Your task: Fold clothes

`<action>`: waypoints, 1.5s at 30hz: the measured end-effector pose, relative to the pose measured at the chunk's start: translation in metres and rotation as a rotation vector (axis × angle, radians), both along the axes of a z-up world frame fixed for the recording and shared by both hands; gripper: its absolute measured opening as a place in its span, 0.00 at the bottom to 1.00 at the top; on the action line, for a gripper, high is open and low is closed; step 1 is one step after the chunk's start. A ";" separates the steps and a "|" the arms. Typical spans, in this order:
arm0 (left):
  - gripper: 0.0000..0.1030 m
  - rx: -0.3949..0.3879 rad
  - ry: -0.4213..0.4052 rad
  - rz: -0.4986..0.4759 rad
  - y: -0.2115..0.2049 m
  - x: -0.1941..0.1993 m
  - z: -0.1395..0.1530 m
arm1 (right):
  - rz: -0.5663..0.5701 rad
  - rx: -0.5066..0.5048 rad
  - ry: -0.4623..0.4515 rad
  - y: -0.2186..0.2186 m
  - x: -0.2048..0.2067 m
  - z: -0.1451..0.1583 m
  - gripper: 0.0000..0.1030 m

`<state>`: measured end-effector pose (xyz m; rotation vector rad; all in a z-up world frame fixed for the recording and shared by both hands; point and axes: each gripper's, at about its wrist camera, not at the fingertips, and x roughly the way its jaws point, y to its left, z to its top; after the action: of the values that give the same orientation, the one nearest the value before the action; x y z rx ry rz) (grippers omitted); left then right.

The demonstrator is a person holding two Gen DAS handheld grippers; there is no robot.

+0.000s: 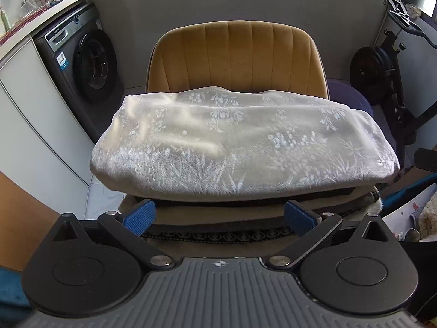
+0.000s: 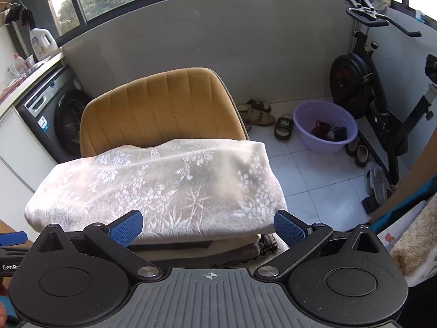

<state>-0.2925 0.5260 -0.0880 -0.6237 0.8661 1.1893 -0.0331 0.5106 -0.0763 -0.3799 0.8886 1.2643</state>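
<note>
Nearest me are my two claws, each with two blue-padded fingers: the left claw (image 1: pixel 220 215) has its fingers spread wide apart with nothing between them, and the right claw (image 2: pixel 208 227) stands just as wide and just as empty. Just past the fingertips of both lies one folded cloth (image 1: pixel 240 147), pale with a white flower pattern, sitting on top of a stack on the seat of one mustard chair (image 1: pixel 235 54). Its long axis runs from nine to three o'clock across my left view; in the right view it tilts a little, from about eight to two o'clock, with the near folded edge facing me. Under it I count at least two darker layers (image 1: pixel 218 220), one with a black patterned border, but they are mostly hidden by the cloth and by my own fingers, so I cannot tell what they are. Further off at ten o'clock stands one dark washing machine (image 2: pixel 54 117) under a counter. On the tiled floor at two o'clock in the right view sits one purple basin (image 2: pixel 325 128) with dark clothes in it, several sandals and slippers around it, too jumbled to count surely. Farthest at two o'clock is one exercise bike (image 2: pixel 363 82), cut off by the edge.
</note>
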 end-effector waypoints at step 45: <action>1.00 -0.102 0.082 -0.033 -0.207 -0.058 0.014 | -0.087 -0.191 -0.091 -0.241 -0.131 0.019 0.99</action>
<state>-0.3504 0.3188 -0.0737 -0.6441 1.0076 1.1523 -0.1640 0.2698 -0.0574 -0.5407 0.9410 1.0774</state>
